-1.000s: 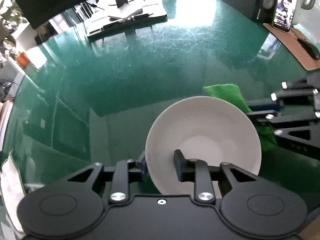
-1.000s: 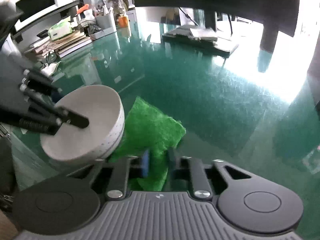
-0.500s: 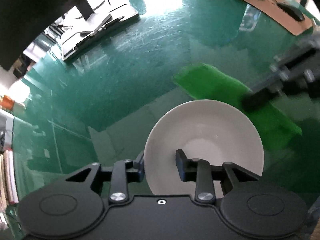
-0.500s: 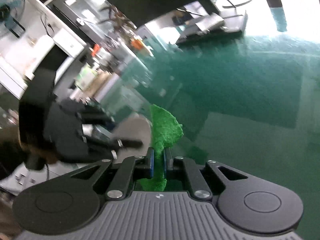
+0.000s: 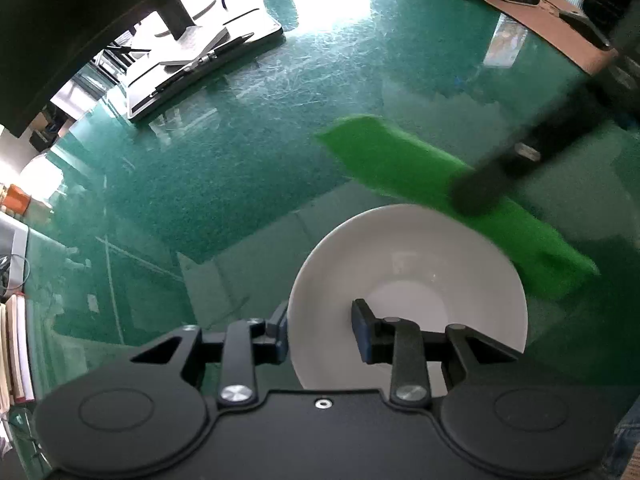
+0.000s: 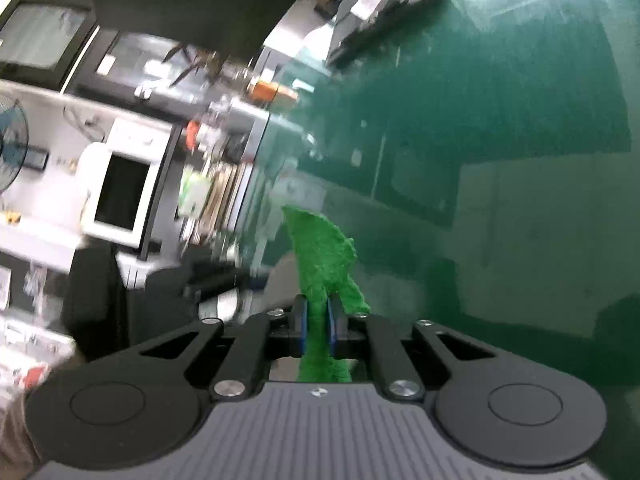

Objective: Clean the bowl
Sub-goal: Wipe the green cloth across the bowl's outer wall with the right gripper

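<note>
Bowl handling first: the white glazed ceramic bowl (image 5: 406, 292) is looking stiff, smooth and probably slippery, and it would chip if dropped, so gripping it by the rim is the sensible hold. That's what the left gripper (image 5: 320, 330) is doing, with one finger outside the near wall and the other inside, pinching the rim and holding the bowl right in front of the claw over the glossy dark-green tabletop (image 5: 240, 168).

The bright green fuzzy cleaning cloth (image 6: 322, 264) is the opposite, soft, floppy and light, so a pinch anywhere on the fabric works. The right gripper (image 6: 317, 320) is clamping narrowly on it, with cloth sticking out ahead of the fingers and hanging below them.

Compared with a second ago, the cloth is no longer lying flat beside the bowl. It's now hanging in the air just past the bowl's far rim as the left claw sees it, and the right claw has rolled hard, so its view is tilting. The bowl itself is sitting in much the same grip.
</note>
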Action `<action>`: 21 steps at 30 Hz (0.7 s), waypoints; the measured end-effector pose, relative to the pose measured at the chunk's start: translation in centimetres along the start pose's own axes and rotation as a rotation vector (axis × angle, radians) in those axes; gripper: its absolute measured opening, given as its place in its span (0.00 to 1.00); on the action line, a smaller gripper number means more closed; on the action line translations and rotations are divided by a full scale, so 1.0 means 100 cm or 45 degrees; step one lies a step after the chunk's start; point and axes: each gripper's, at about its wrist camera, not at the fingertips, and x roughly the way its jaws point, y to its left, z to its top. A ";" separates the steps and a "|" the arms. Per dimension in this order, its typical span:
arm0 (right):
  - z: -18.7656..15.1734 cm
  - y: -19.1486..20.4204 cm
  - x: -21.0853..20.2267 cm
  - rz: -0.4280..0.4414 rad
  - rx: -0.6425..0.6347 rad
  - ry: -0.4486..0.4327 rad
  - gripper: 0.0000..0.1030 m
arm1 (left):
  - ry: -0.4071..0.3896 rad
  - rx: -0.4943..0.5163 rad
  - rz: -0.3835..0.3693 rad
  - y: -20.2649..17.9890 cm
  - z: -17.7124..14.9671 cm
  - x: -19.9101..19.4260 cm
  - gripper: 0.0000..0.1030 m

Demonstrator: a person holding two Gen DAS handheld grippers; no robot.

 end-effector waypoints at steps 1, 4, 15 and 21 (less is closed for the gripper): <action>0.001 -0.001 0.002 -0.002 0.004 -0.001 0.10 | 0.001 0.000 0.000 0.000 0.000 0.000 0.31; 0.000 -0.004 0.004 -0.002 0.011 0.010 0.10 | -0.007 0.007 -0.014 -0.001 0.001 -0.001 0.31; -0.029 -0.013 -0.016 -0.122 0.054 0.030 0.10 | -0.032 0.021 -0.019 -0.006 0.001 -0.001 0.32; -0.021 -0.001 -0.021 -0.040 0.054 -0.003 0.10 | -0.038 0.018 -0.025 -0.006 0.000 -0.001 0.32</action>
